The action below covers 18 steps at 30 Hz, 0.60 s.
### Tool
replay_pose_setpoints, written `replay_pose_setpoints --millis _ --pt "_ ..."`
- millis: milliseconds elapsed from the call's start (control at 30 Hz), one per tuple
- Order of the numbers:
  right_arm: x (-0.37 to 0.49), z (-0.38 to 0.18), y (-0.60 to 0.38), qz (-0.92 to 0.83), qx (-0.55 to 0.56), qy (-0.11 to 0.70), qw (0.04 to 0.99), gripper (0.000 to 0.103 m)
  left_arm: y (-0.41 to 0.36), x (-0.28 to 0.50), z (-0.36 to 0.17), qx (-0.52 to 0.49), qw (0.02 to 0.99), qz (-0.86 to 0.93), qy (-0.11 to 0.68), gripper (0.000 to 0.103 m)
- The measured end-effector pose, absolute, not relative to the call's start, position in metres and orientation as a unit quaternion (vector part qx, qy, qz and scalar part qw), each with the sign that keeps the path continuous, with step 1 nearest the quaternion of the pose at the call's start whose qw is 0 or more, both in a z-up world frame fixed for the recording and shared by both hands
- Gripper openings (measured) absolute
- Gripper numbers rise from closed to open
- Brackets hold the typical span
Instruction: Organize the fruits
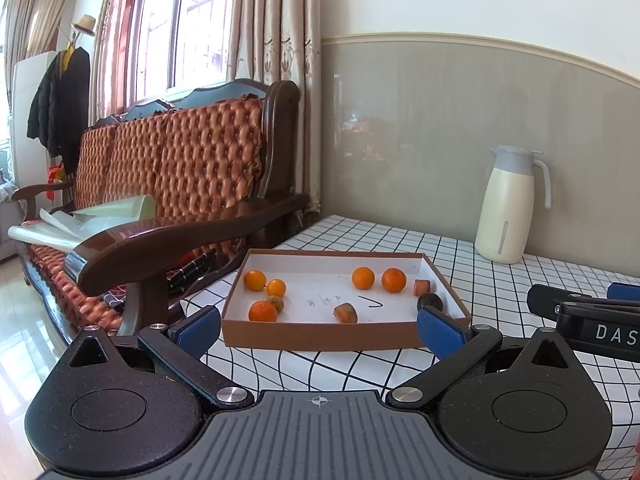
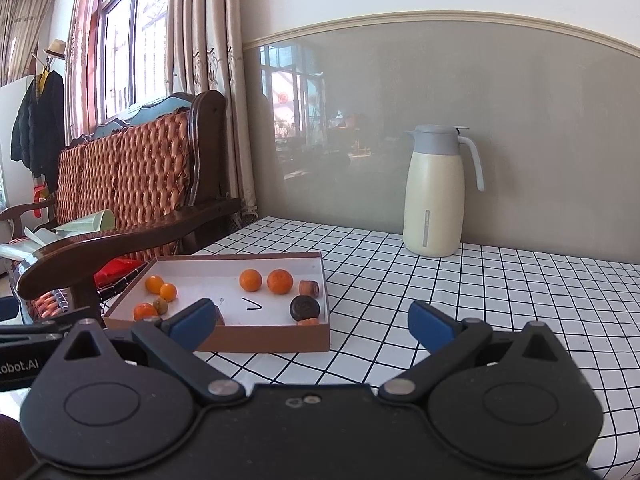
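Your left gripper (image 1: 318, 330) hangs low over the near edge of the table (image 1: 500, 280), jaws spread wide, nothing between the blue pads (image 1: 198, 330). Your right gripper (image 2: 312, 322) sits the same way: jaws wide apart, empty, above the checked cloth and just right of the box.

The shallow cardboard box (image 1: 340, 336), brown outside and white inside, lies flat on the grid-patterned tablecloth near the table's left edge, straight ahead of the left gripper. Pen marks show on its white floor.

Fruit inside, left wrist view:
- Left cluster: two small oranges (image 1: 255, 280) touching or nearly so toward the back, a third orange (image 1: 263, 311) in front, and a greenish-brown fruit (image 1: 276, 303) pressed against it.
- Right of centre, toward the back: two more oranges (image 1: 363, 278) side by side, close but apart.
- Far right: a small reddish-brown cylindrical piece (image 1: 422, 287), and a dark round fruit (image 1: 430, 302) just in front of it, near the right wall.
- Front middle: a brownish-orange piece (image 1: 346, 313), lying tilted.

In the right wrist view another orange bit shows at the box's front right corner, below the dark fruit; what it is you cannot tell.

A cream thermos jug (image 2: 434, 196) with grey lid and handle stands upright at the back of the table against the wall, well apart from the box. A wooden sofa (image 1: 180, 184) with orange quilted cushions stands just beside the table's left edge, papers on its seat.
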State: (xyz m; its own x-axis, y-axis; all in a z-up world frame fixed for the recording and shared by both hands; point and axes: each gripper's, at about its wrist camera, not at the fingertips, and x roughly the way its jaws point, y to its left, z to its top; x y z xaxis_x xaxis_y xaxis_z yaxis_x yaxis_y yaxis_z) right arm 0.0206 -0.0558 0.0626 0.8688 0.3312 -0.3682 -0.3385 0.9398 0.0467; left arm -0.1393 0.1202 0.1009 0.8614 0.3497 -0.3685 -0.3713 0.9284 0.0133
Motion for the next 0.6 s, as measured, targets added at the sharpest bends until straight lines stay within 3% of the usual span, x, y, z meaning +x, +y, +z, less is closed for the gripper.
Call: replay_pose_setpoints --millis 600 --pt "0.0222 0.0618 -0.0536 0.178 -0.005 0.19 0.966 0.097 0.123 -0.1354 0.101 -0.038 0.964 0.182 0.188 0.103"
